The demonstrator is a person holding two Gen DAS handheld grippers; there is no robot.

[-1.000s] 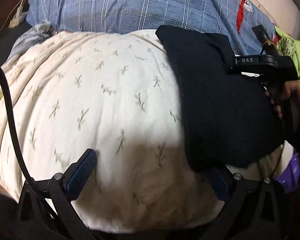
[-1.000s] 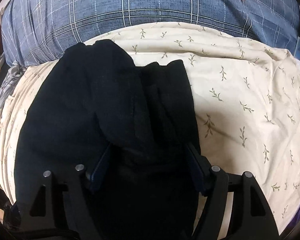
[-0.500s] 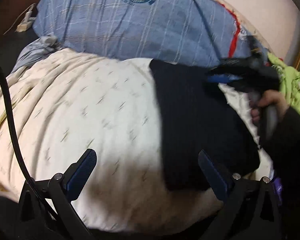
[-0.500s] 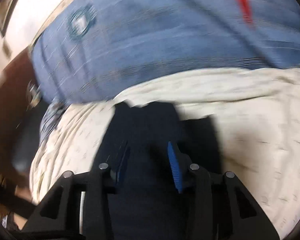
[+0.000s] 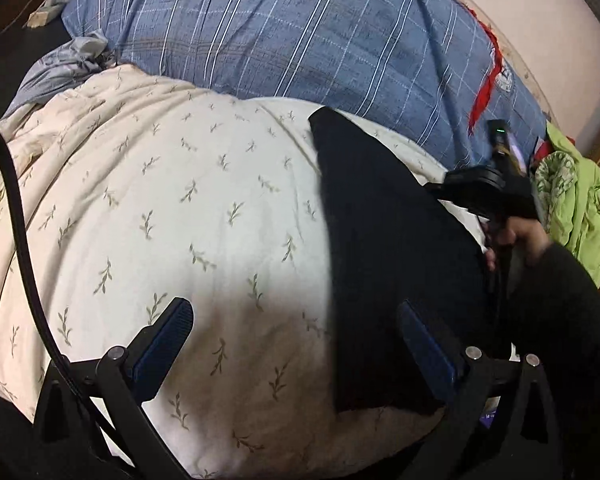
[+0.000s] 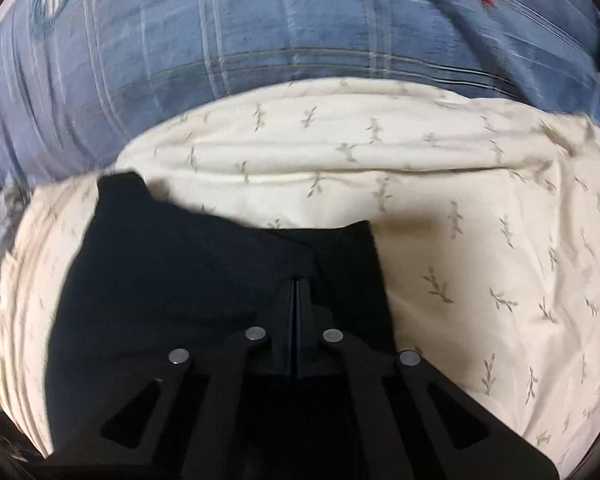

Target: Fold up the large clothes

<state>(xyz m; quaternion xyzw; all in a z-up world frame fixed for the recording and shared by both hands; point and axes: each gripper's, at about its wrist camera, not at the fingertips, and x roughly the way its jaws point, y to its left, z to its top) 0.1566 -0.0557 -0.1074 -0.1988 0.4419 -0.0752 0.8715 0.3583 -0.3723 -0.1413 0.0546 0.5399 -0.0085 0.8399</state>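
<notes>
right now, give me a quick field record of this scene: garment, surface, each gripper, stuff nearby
garment: black garment, lying flat on the bedding, partly folded with a flap over its top
surface: cream leaf-print duvet
behind it: blue plaid pillow
left gripper: open, holding nothing, its right finger over the garment's edge
right gripper: fingers together at a fold of the black garment; a pinch of cloth cannot be confirmed
nearby: green clothing at the far right
</notes>
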